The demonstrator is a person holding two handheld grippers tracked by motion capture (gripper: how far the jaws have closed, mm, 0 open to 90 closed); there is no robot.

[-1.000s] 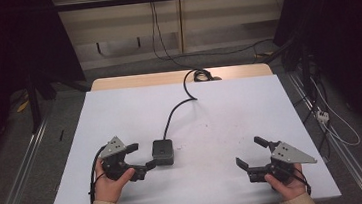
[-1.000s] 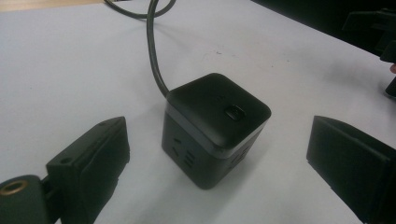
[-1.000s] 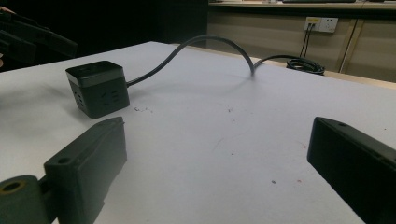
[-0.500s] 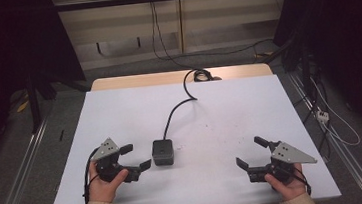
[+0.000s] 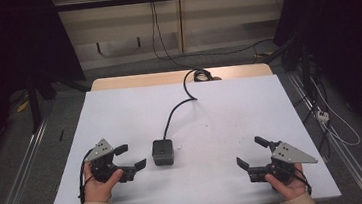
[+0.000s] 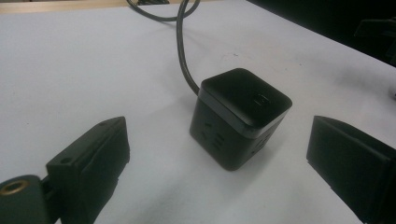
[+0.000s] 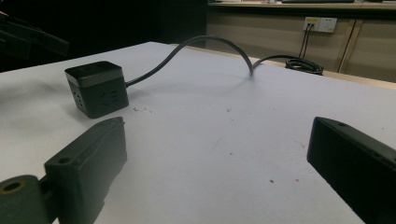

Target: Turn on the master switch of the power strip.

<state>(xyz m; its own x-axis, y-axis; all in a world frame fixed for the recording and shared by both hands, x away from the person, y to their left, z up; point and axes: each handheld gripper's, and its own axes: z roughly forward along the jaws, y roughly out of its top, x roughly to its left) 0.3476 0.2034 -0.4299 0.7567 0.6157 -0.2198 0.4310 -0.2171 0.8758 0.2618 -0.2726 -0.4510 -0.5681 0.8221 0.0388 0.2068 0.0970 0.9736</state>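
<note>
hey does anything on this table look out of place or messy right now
Nothing much stands out. The black power cube sits flat on the white table, turned slightly askew to its edges, and its cable snakes loosely to the far edge. A few small dark specks dot the surface.

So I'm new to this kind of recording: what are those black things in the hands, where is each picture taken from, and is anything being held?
A person sits at a white table with a hand-held two-jaw gripper in each hand. The high view looks down from above: the left gripper and the right gripper both have their jaws apart and hold nothing. The other two pictures come from cameras riding on each gripper, looking out between its own black jaws. On the table stands a black cube-shaped power socket, with its cable running to the far edge. The left gripper is beside the cube, not touching it; the right one is farther off.
</note>
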